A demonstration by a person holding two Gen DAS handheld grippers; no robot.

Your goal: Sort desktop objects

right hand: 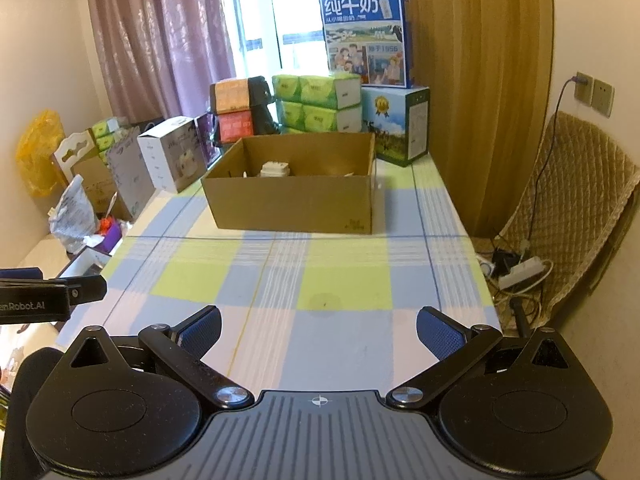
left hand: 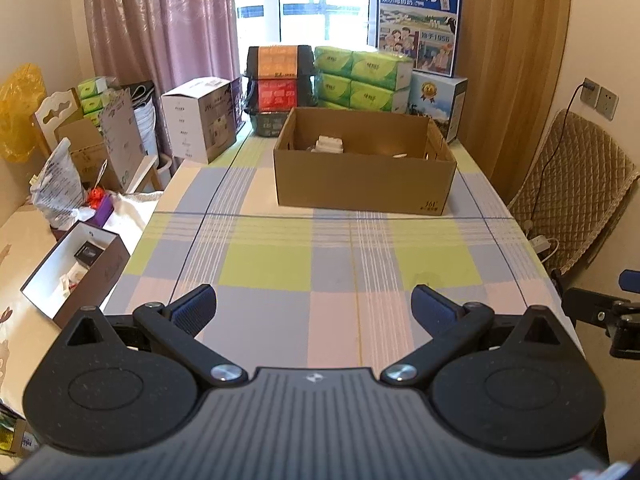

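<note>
Black left tongs (left hand: 314,308), right tongs (right hand: 319,330), blue ribbed pads (left hand: 196,307), silver pivot screws (left hand: 225,372)

Right gripper (right hand: 319,334) at 6 o'clock, fingers (right hand: 202,328) spread wide, nothing between. Checked bench (right hand: 320,280) below. Cardboard box (right hand: 292,204) toward 12 o'clock, white items (right hand: 275,169) inside. Left gripper (right hand: 48,294) at 9 o'clock edge.

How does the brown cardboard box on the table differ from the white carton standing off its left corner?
The brown cardboard box is plain, low and wide; the white carton is printed and stands taller than it is wide. The brown cardboard box is open on top, with small white items showing inside; the white carton is shut. The brown box sits midway across the checked tablecloth; the white carton sits at its left edge. Both are cardboard and upright.
</note>
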